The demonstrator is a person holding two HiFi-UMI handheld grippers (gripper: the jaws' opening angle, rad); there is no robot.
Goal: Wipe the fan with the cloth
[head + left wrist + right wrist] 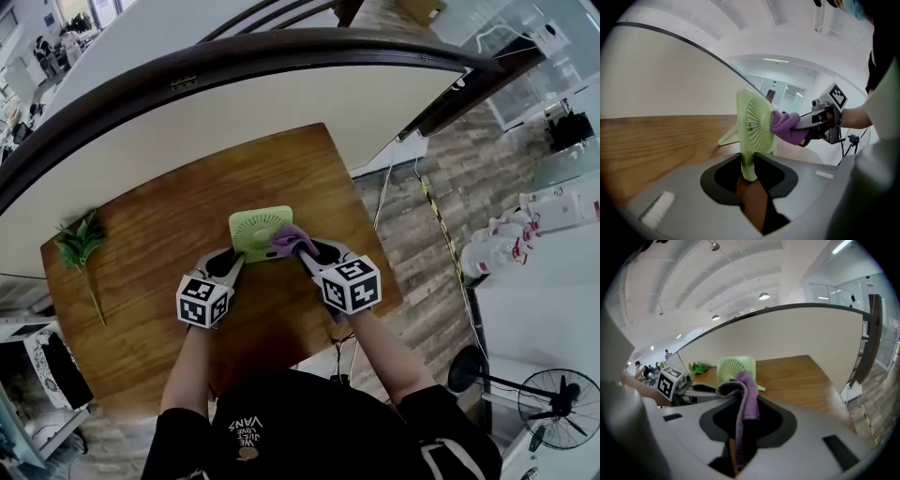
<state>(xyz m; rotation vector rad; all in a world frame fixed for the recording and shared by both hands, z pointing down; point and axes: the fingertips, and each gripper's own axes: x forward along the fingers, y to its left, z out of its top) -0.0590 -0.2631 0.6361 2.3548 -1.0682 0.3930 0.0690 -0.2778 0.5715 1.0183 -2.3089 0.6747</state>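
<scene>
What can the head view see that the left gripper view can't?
Only the head view shows the leafy sprig on the table and the standing fan on the floor. Only the left gripper view shows the left gripper pinching the green fan's edge. Both show the purple cloth in the right gripper against that fan.

Pretty bright, even indoor light from ceiling lamps (763,296), so shadows on the wooden table (159,234) are soft and faint. All 3 views bend hard at the edges, both gripper views have dark round corners, and their near foreground is blurry.
</scene>
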